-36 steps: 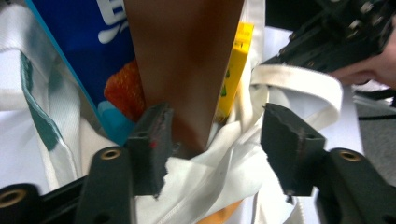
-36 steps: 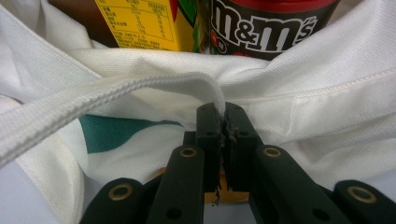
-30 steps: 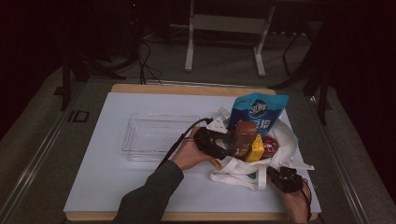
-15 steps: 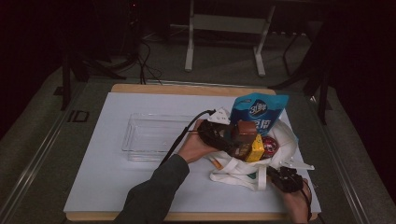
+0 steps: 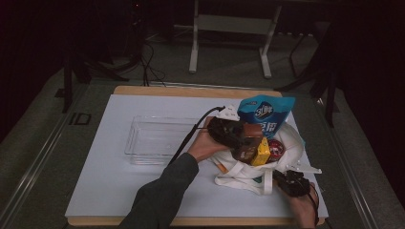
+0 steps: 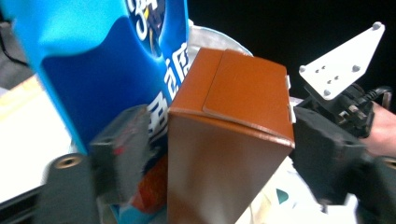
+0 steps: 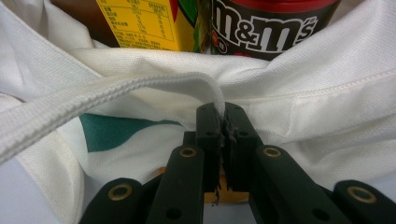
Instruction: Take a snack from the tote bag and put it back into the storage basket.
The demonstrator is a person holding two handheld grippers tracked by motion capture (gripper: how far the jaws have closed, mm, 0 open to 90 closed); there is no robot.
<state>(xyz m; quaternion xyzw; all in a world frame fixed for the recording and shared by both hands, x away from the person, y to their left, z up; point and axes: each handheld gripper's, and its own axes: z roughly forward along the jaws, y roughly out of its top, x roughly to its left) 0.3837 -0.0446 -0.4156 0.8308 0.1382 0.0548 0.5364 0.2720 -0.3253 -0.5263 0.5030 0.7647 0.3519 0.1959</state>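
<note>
A white tote bag [image 5: 239,174] lies on the mat, holding a blue snack pouch [image 5: 265,114], a brown box [image 5: 250,138], a yellow carton [image 5: 261,152] and an M&M's pack [image 5: 276,149]. My left gripper [image 5: 234,136] reaches into the bag's mouth. In the left gripper view the left gripper [image 6: 224,149] has its jaws on either side of the brown box [image 6: 233,102]. A gap shows at the left jaw, so it is open. My right gripper [image 7: 222,112] is shut on the bag's white strap [image 7: 140,86] at the near right corner [image 5: 286,181].
A clear plastic tray [image 5: 153,140] sits left of the bag on the white mat [image 5: 110,181]. The table's wooden edge [image 5: 191,90] runs along the back. Cables and a stand's legs are on the floor beyond.
My left gripper has moved right and slightly up, from beside the bag to around the brown box. The right gripper and the strap have stayed put.
</note>
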